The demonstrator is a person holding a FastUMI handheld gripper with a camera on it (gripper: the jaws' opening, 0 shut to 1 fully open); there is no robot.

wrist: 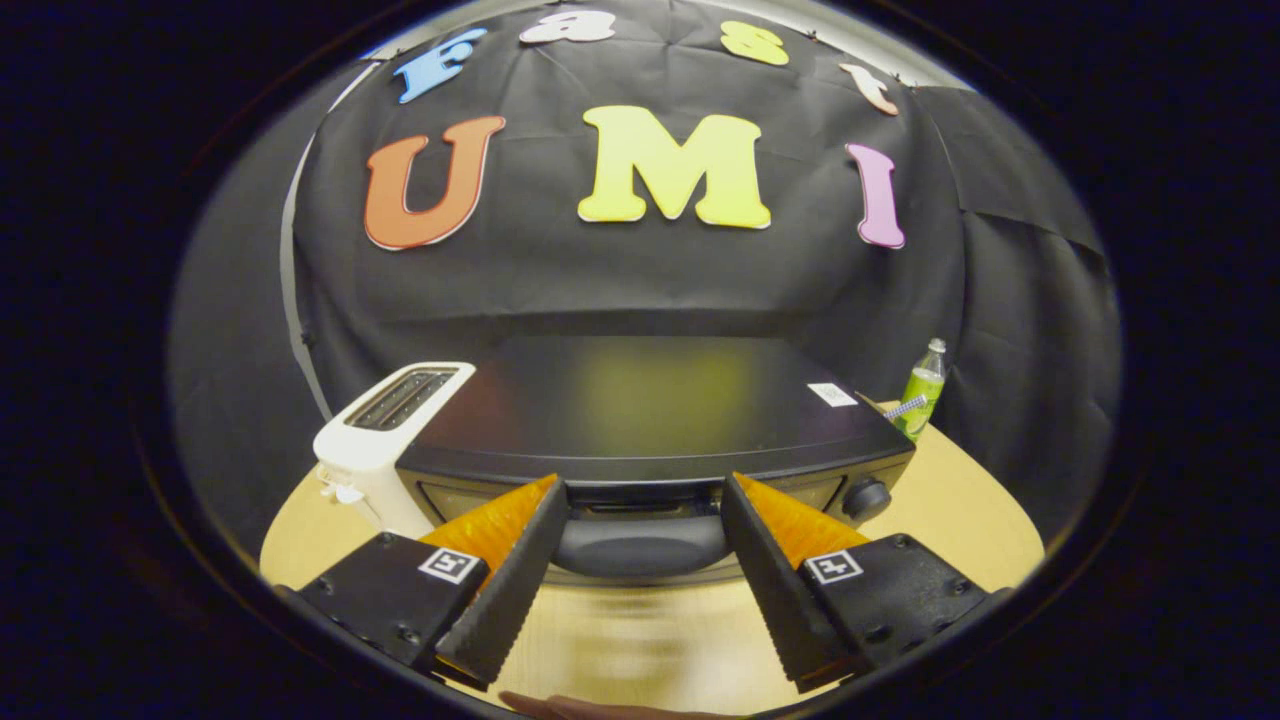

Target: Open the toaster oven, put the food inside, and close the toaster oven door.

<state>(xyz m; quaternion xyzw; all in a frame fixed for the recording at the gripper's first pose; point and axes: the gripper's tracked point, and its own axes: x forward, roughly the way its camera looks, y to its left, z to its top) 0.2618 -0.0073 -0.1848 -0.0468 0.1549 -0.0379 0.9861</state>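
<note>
A black toaster oven (650, 410) stands on the wooden table (980, 520), seen from above its front edge. Its dark rounded door handle (640, 545) sits just ahead of and between my fingertips. My gripper (640, 490) is open, its two fingers spread wide, one on each side of the handle, neither pressing on it. A round knob (866, 498) shows at the oven's front right. The door looks closed or nearly so; its glass is hidden under the top edge.
A white slot toaster (385, 435) stands close against the oven's left side. A green bottle (922, 390) stands behind the oven's right corner. Black cloth walls the booth behind. A bit of a hand (590, 708) shows beneath the fingers.
</note>
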